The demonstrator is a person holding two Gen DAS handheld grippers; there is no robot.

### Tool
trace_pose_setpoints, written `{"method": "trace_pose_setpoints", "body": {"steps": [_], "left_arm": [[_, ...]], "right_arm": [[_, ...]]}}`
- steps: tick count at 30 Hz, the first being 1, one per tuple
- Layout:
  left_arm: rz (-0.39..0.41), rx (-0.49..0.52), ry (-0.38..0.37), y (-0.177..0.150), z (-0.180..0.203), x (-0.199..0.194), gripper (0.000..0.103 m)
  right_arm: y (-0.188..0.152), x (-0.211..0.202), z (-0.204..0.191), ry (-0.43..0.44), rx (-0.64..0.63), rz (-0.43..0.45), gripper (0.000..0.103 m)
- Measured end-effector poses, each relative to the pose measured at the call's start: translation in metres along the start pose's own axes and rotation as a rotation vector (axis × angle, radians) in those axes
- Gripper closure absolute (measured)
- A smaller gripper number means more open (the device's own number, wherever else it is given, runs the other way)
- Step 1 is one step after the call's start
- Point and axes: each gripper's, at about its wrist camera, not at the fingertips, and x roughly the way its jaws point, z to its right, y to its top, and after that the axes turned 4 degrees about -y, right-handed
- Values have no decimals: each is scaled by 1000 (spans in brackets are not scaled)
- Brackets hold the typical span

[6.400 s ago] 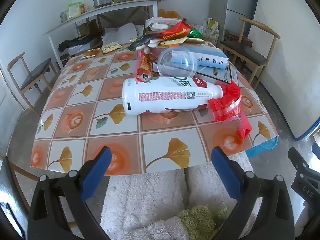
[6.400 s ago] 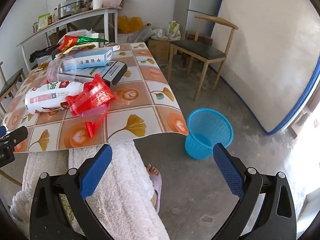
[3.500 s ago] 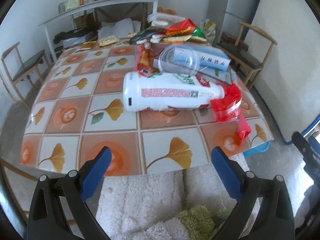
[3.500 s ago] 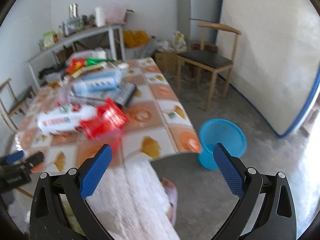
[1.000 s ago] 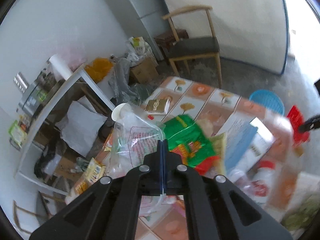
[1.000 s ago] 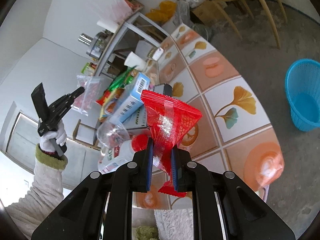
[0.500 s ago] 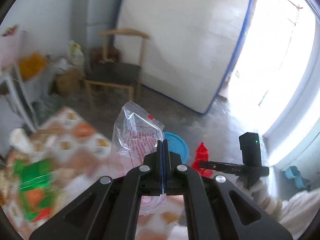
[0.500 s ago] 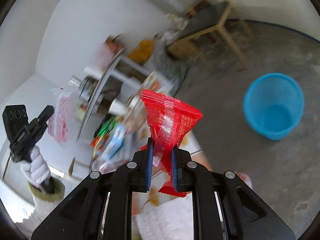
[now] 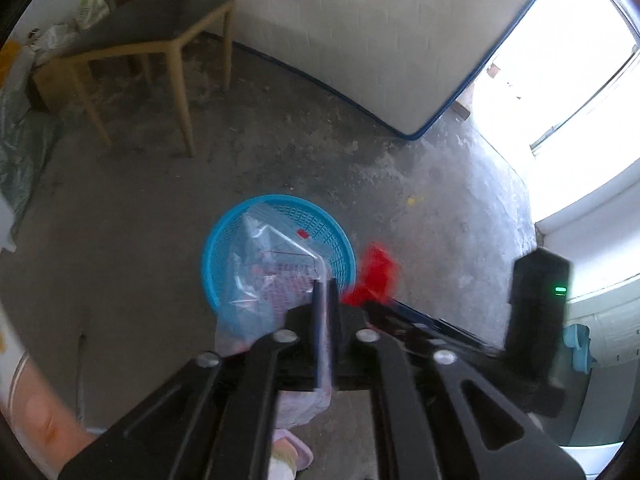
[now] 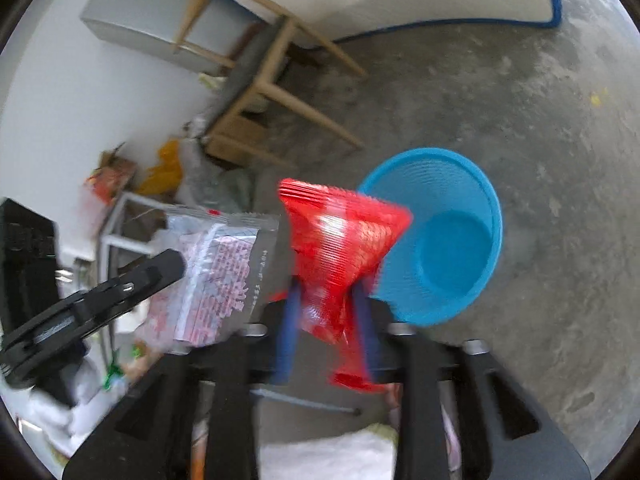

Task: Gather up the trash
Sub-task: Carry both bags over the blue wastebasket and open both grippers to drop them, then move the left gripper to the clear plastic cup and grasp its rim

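Observation:
My left gripper (image 9: 323, 286) is shut on a clear plastic wrapper (image 9: 268, 276) with pink print, held above the blue mesh trash basket (image 9: 224, 240) on the floor. The wrapper (image 10: 216, 280) and left gripper (image 10: 176, 266) also show in the right wrist view. My right gripper (image 10: 326, 300) is shut on a red crinkled wrapper (image 10: 340, 240), held just left of and above the blue basket (image 10: 452, 240). In the left wrist view the red wrapper (image 9: 374, 274) and right gripper (image 9: 366, 304) sit at the basket's right rim.
A wooden chair (image 9: 152, 28) stands on the concrete floor beyond the basket; it also shows in the right wrist view (image 10: 264, 72). A white board with blue edging (image 9: 380, 40) leans on the wall. Bags and boxes (image 10: 168, 168) lie by the wall. A bright doorway (image 9: 560, 60) is at right.
Both grippers have swung down from the table toward the floor. The clear wrapper now hangs over the blue basket and the red wrapper is close beside its rim.

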Motion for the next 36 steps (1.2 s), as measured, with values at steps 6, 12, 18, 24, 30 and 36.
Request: {"method": "trace_pose_setpoints", "body": {"steps": [6,12,18,24,30,36], "left_arm": [[92,-39,-2,11,-4,7,54],[145,-7,-4,-4,1,-31,54],[269,70,14,-54,30,-121,54],[374,33,90,-149,39,-194,45],[424,-33,211,-253,15,-240,42],[560,-161,331,-358,-20,-299,40]], "right_arm": [[16,50,25,-126,32,-56,42],[2,25,38,-88,57,-22,42],[-27,-20,48,-21,117,2,40],[-66,-58,18,55,15,-32,28],[-94,-100,-48,176,-178,-29,25],[-128,-109,-113,338,-309,-126,24]]}}
